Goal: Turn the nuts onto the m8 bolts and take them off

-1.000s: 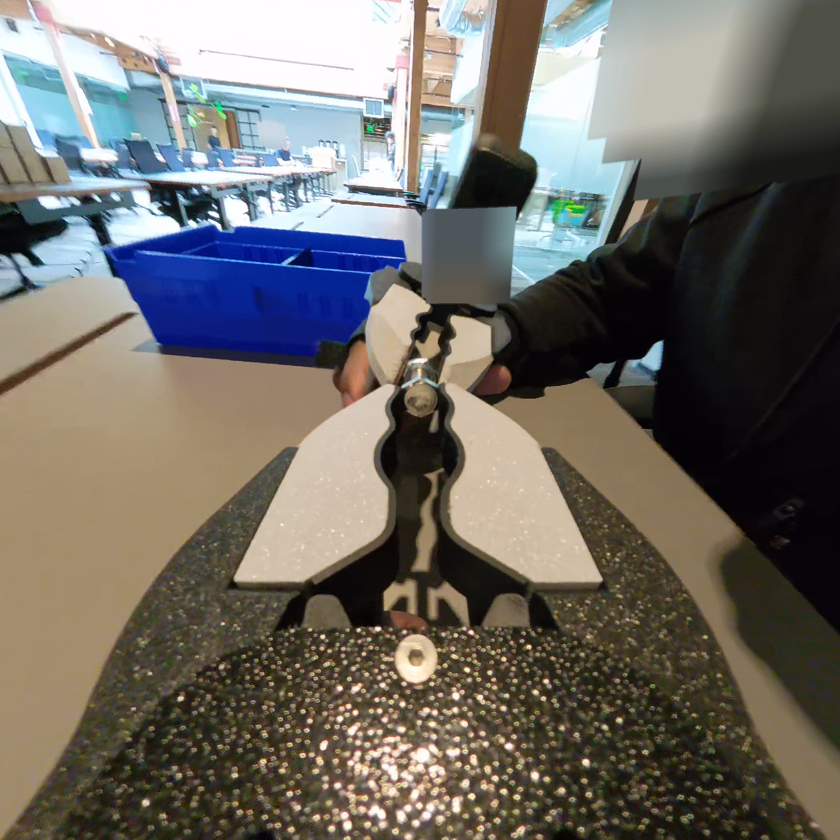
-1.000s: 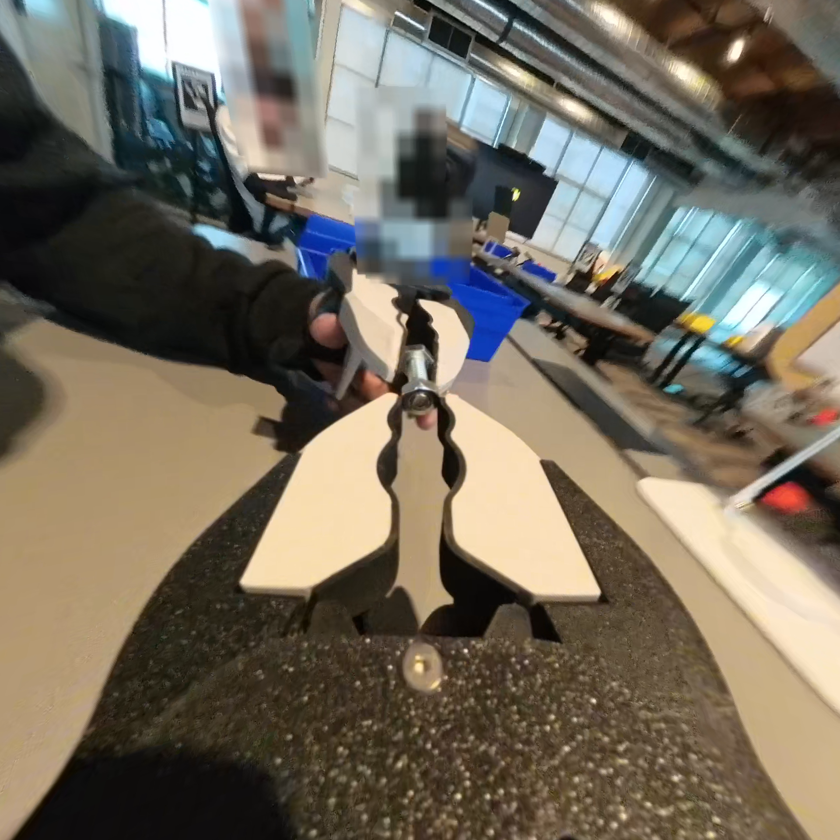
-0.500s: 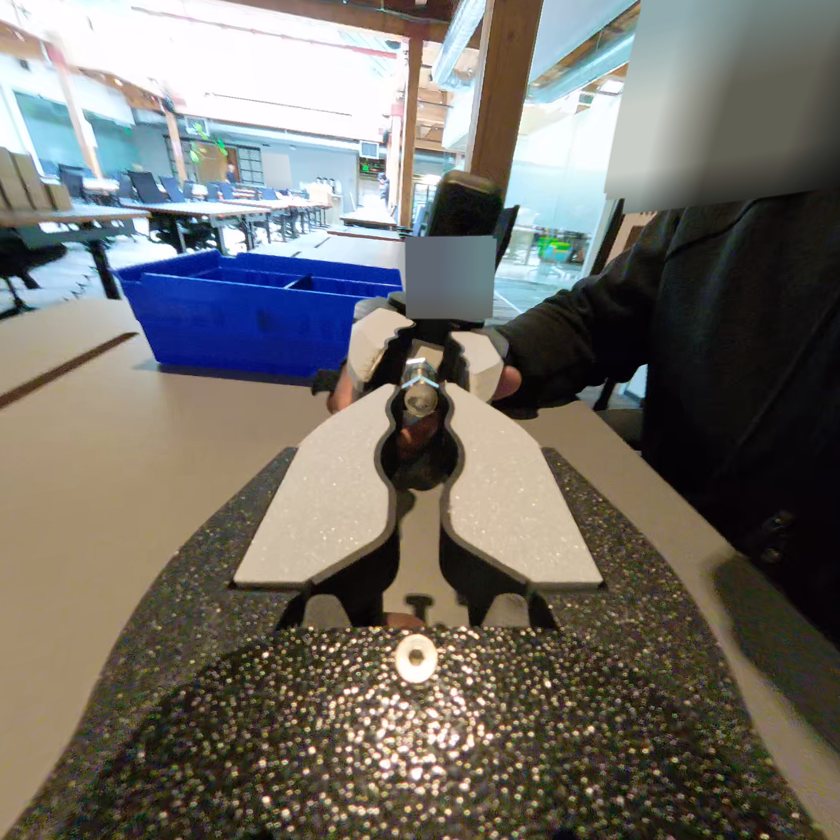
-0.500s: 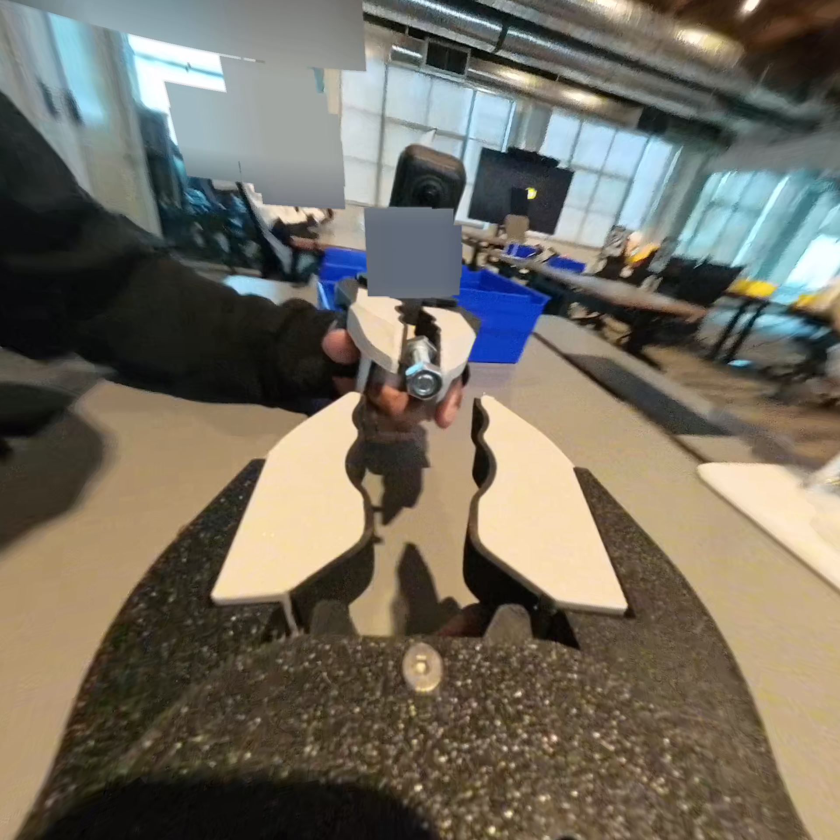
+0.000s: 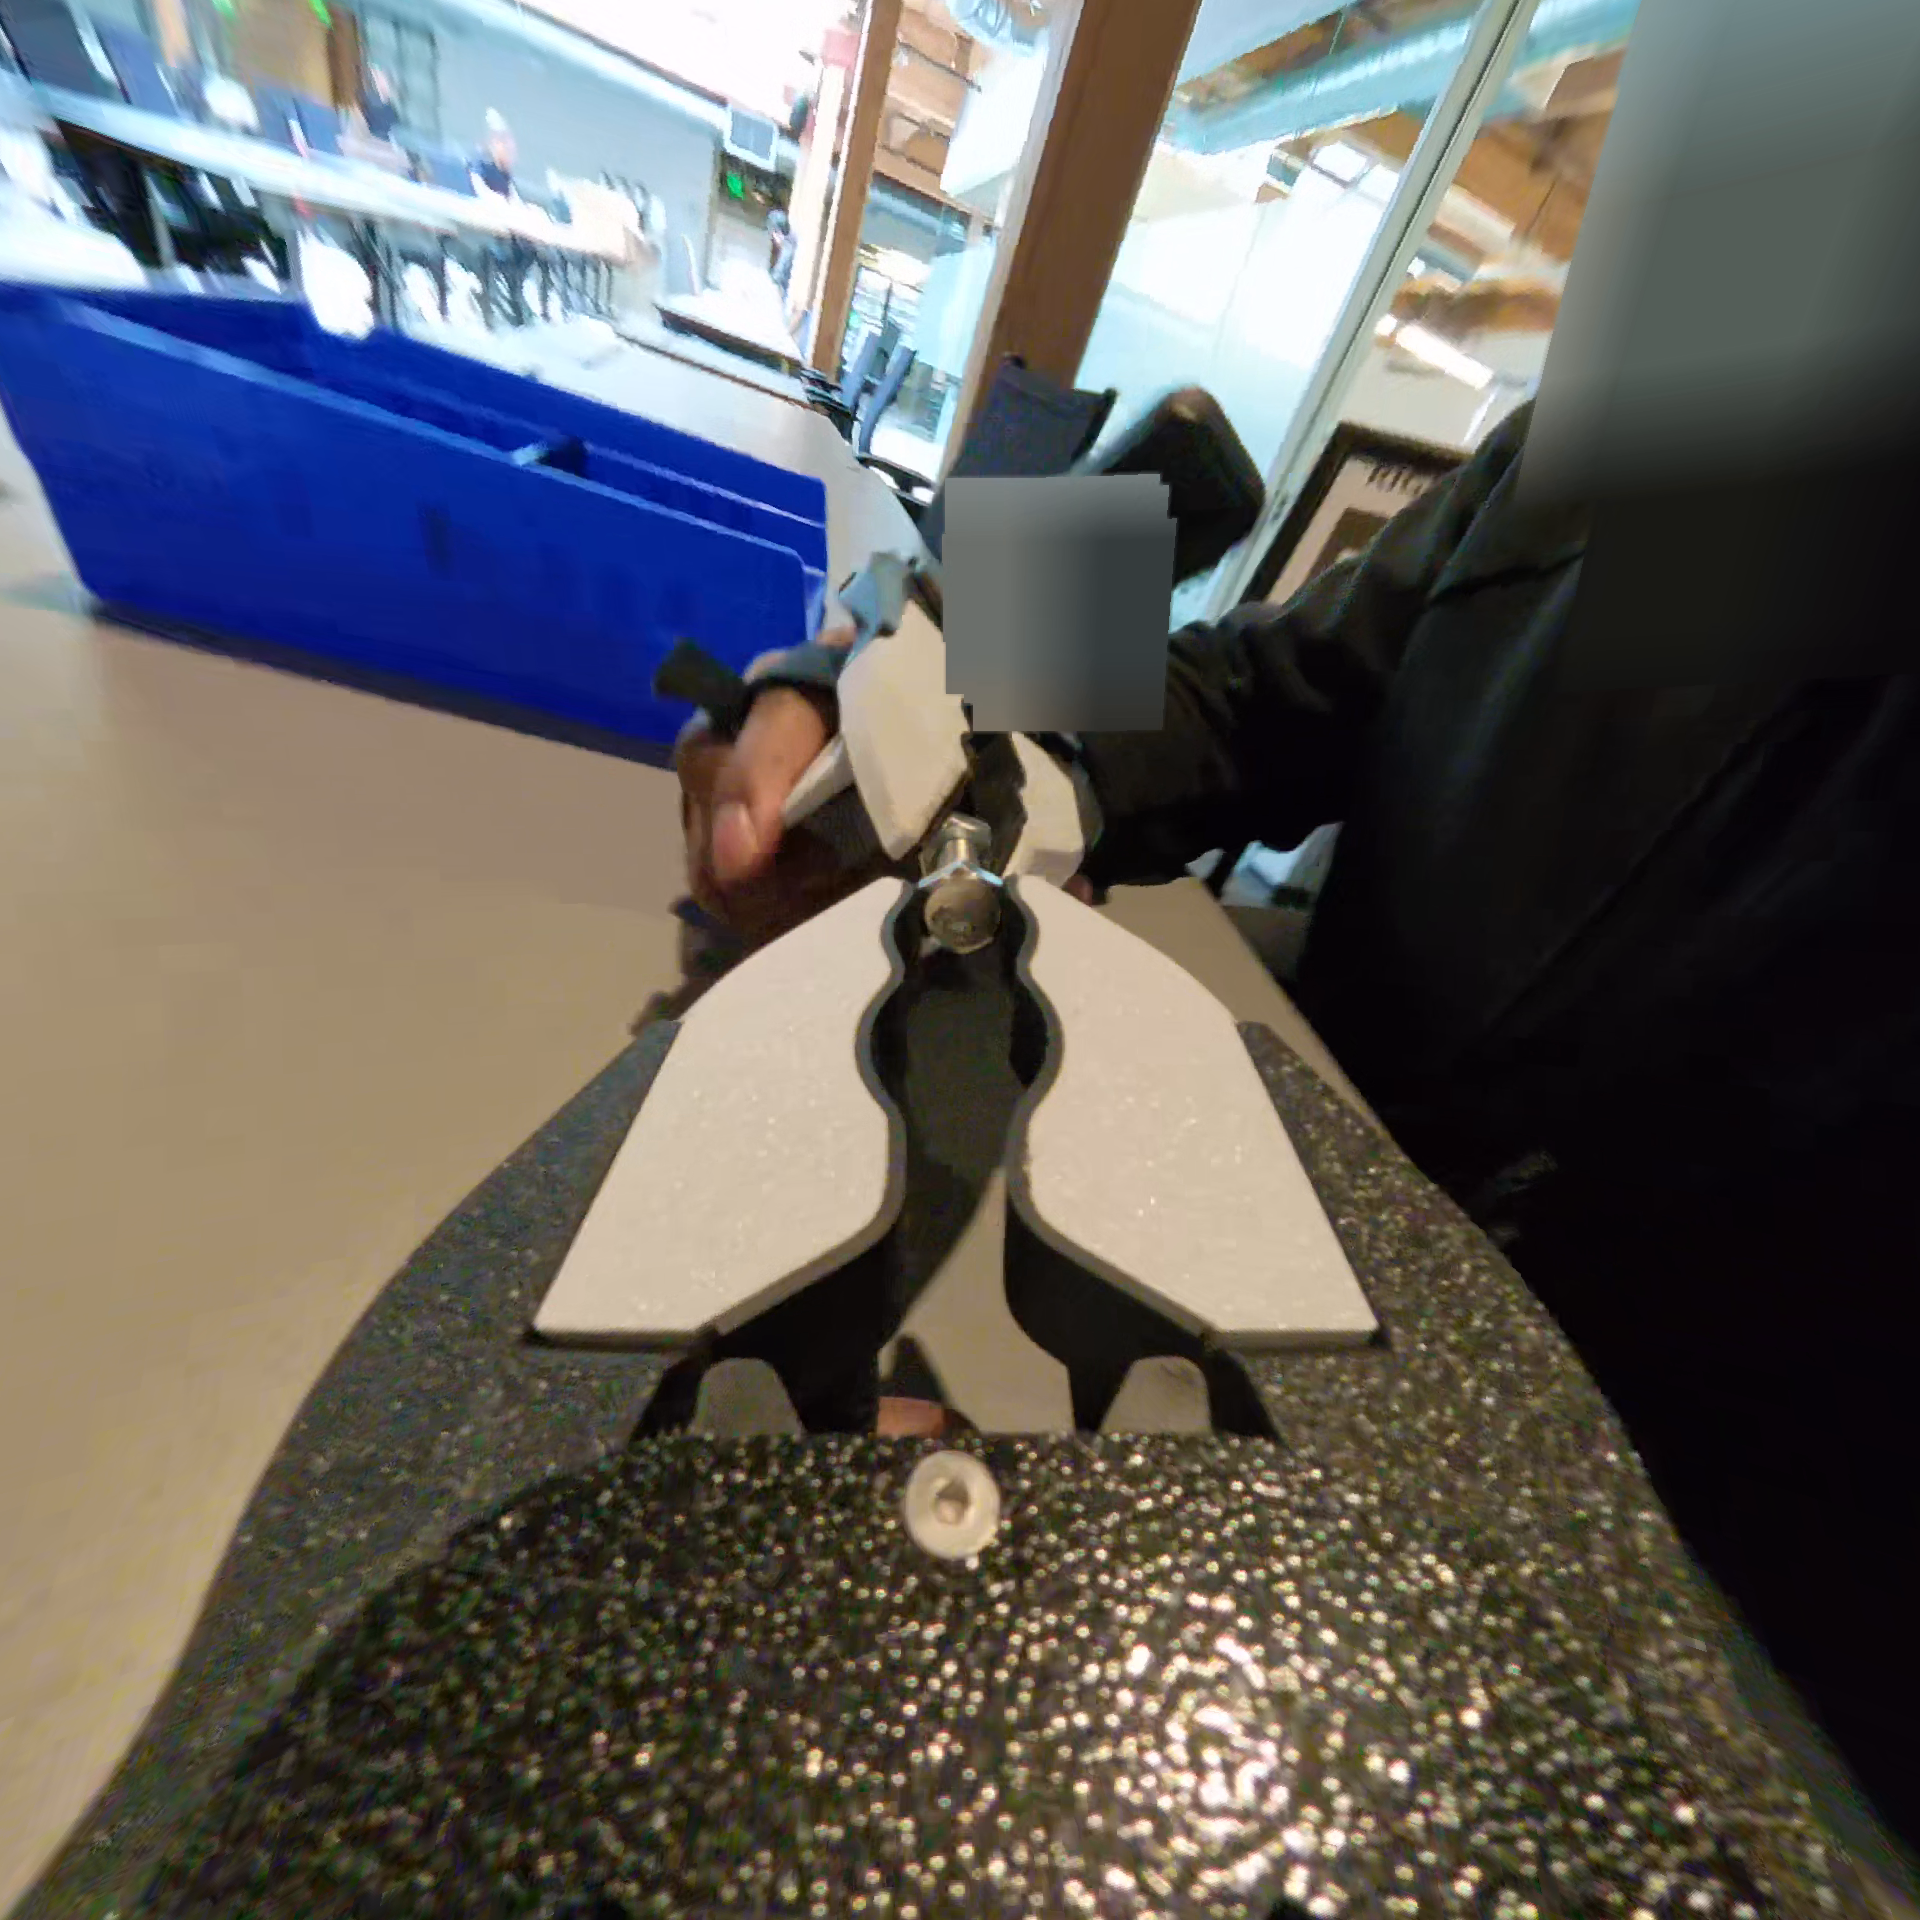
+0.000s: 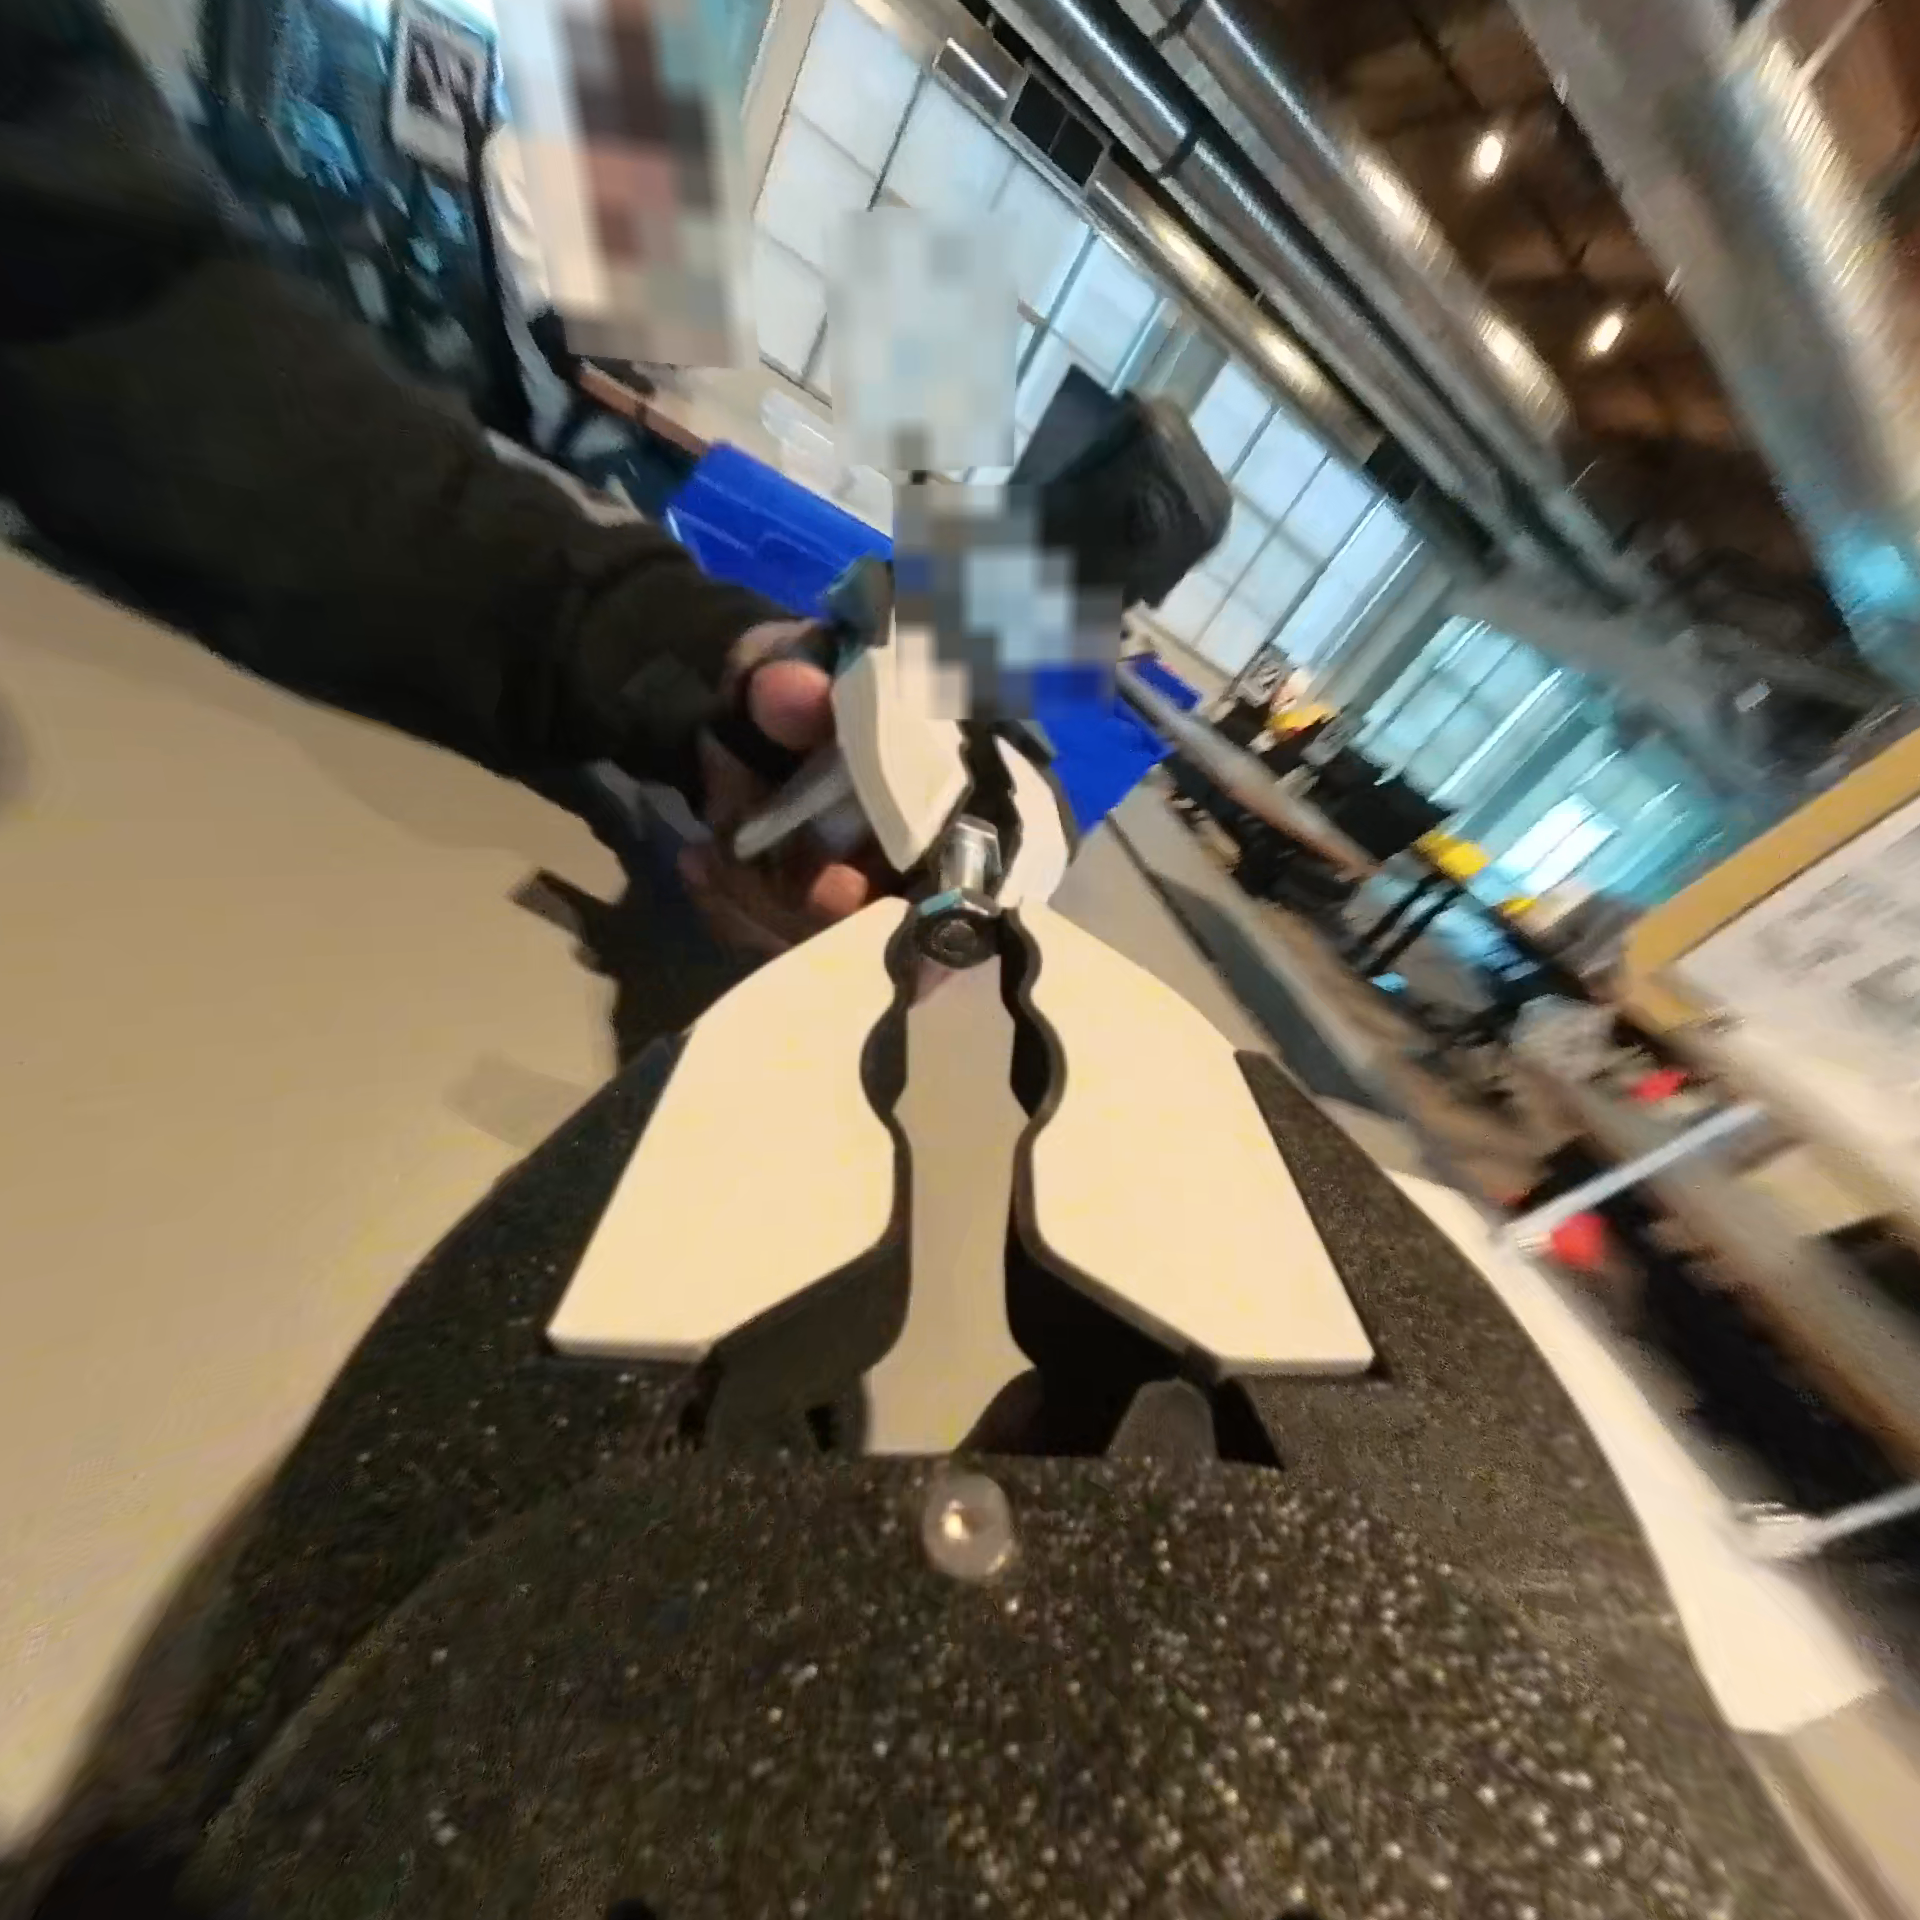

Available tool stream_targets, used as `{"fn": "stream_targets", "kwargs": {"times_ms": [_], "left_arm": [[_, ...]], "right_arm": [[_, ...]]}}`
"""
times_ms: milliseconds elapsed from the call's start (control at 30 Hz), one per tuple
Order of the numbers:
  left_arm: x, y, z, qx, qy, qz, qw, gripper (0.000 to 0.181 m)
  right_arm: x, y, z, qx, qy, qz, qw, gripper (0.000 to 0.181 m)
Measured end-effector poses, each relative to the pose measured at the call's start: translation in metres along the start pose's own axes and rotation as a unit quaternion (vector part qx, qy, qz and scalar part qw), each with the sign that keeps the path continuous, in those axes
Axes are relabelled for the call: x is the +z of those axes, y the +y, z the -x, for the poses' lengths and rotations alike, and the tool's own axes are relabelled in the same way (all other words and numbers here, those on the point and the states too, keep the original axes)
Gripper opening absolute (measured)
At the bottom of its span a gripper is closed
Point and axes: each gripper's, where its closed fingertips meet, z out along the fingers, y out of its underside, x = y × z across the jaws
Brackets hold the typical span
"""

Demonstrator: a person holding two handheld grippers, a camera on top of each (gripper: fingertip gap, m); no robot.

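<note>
A silver M8 bolt [image 5: 961,906] with a nut [image 5: 964,834] on it is held in the air between my two grippers, which face each other tip to tip. My left gripper [image 5: 961,920] is shut on the bolt's head end. My right gripper [image 6: 951,925] is shut on the nut [image 6: 948,935]; the bolt [image 6: 971,844] runs on from it into the left gripper's fingers [image 6: 894,790]. In the left wrist view the right gripper's fingers [image 5: 904,748] show just beyond the bolt, tilted. A hand holds each gripper.
The beige table [image 5: 260,935] lies below. A blue bin [image 5: 416,520] stands at the back; it also shows in the right wrist view [image 6: 769,530]. A white board [image 6: 1714,1558] lies on the right. The person's dark sleeve [image 5: 1558,831] fills the right side. The tips of both grippers are at nearly the same place.
A second ago my right gripper was shut on the nut; half a second ago it was open and drawn back. Now it is shut on the nut again, and both views have tilted.
</note>
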Motion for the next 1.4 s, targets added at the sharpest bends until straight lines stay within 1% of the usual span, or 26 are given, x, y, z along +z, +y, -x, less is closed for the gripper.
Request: {"fn": "stream_targets", "kwargs": {"times_ms": [33,100,133,167,200,233,300,400,433,500,600,667,833,867,933,1033,1100,1167,1233,1267,1300,1333,1400], "left_arm": [[0.0,0.0,0.0,-0.032,0.008,-0.001,0.999,0.014],[0.001,0.001,0.0,-0.069,0.023,-0.006,0.997,0.014],[0.001,-0.001,0.0,-0.072,0.025,-0.011,0.997,0.014],[0.001,-0.003,0.001,-0.064,0.019,-0.017,0.998,0.014],[0.001,-0.004,0.002,-0.049,0.012,-0.02,0.999,0.014],[0.001,-0.006,0.002,-0.028,0.003,-0.023,0.999,0.014],[-0.001,-0.011,0.004,0.032,-0.028,-0.023,0.999,0.014],[-0.004,-0.022,0.008,0.154,-0.09,-0.031,0.983,0.014],[-0.004,-0.024,0.007,0.185,-0.103,-0.032,0.977,0.014],[-0.005,-0.026,0.009,0.22,-0.123,-0.034,0.967,0.014],[-0.006,-0.025,0.011,0.234,-0.13,-0.033,0.963,0.014],[-0.006,-0.024,0.011,0.236,-0.129,-0.034,0.963,0.014],[-0.004,-0.022,0.006,0.239,-0.115,-0.031,0.964,0.014],[-0.004,-0.021,0.005,0.239,-0.111,-0.029,0.964,0.014],[-0.003,-0.02,0.005,0.235,-0.108,-0.025,0.966,0.014],[-0.002,-0.02,0.002,0.193,-0.086,-0.028,0.977,0.014],[0.0,-0.019,-0.001,0.123,-0.056,-0.026,0.99,0.014],[0.001,-0.016,-0.002,0.04,-0.025,-0.022,0.999,0.014],[0.0,-0.015,0.002,-0.009,-0.017,-0.027,0.999,0.014],[0.0,-0.014,0.004,-0.02,-0.015,-0.031,0.999,0.014],[0.0,-0.014,0.004,-0.02,-0.015,-0.033,0.999,0.014],[0.001,-0.015,0.005,-0.01,-0.022,-0.035,0.999,0.014],[0.0,-0.016,0.006,0.026,-0.039,-0.031,0.998,0.014]], "right_arm": [[0.0,0.001,0.0,-0.054,0.012,0.006,0.998,0.015],[-0.001,0.003,0.0,-0.15,0.033,0.02,0.988,0.016],[0.0,0.004,0.0,-0.166,0.036,0.025,0.985,0.024],[0.0,0.004,0.0,-0.15,0.034,0.025,0.988,0.032],[0.001,0.004,0.0,-0.111,0.029,0.021,0.993,0.038],[0.002,0.003,-0.002,-0.063,0.026,0.014,0.998,0.041],[0.002,0.0,-0.007,0.033,0.021,-0.002,0.999,0.04],[0.0,-0.008,-0.016,0.17,0.009,-0.033,0.985,0.035],[-0.001,-0.01,-0.018,0.206,0.002,-0.044,0.978,0.032],[-0.003,-0.013,-0.021,0.26,-0.009,-0.059,0.964,0.03],[-0.003,-0.014,-0.022,0.325,-0.029,-0.068,0.943,0.029],[-0.003,-0.013,-0.022,0.35,-0.038,-0.068,0.934,0.027],[-0.001,-0.012,-0.019,0.371,-0.055,-0.064,0.925,0.024],[-0.001,-0.012,-0.018,0.373,-0.057,-0.063,0.924,0.021],[-0.001,-0.013,-0.016,0.362,-0.06,-0.063,0.928,0.015],[-0.002,-0.014,-0.014,0.296,-0.048,-0.061,0.952,0.016],[-0.003,-0.015,-0.013,0.2,-0.023,-0.061,0.978,0.016],[-0.004,-0.013,-0.011,0.062,0.012,-0.05,0.997,0.016],[-0.004,-0.008,-0.013,-0.061,0.049,-0.018,0.997,0.016],[-0.004,-0.006,-0.014,-0.096,0.062,-0.006,0.993,0.016],[-0.004,-0.006,-0.015,-0.108,0.068,-0.002,0.992,0.016],[-0.004,-0.006,-0.016,-0.098,0.071,-0.003,0.993,0.017],[-0.005,-0.007,-0.018,-0.042,0.067,-0.014,0.997,0.027]]}}
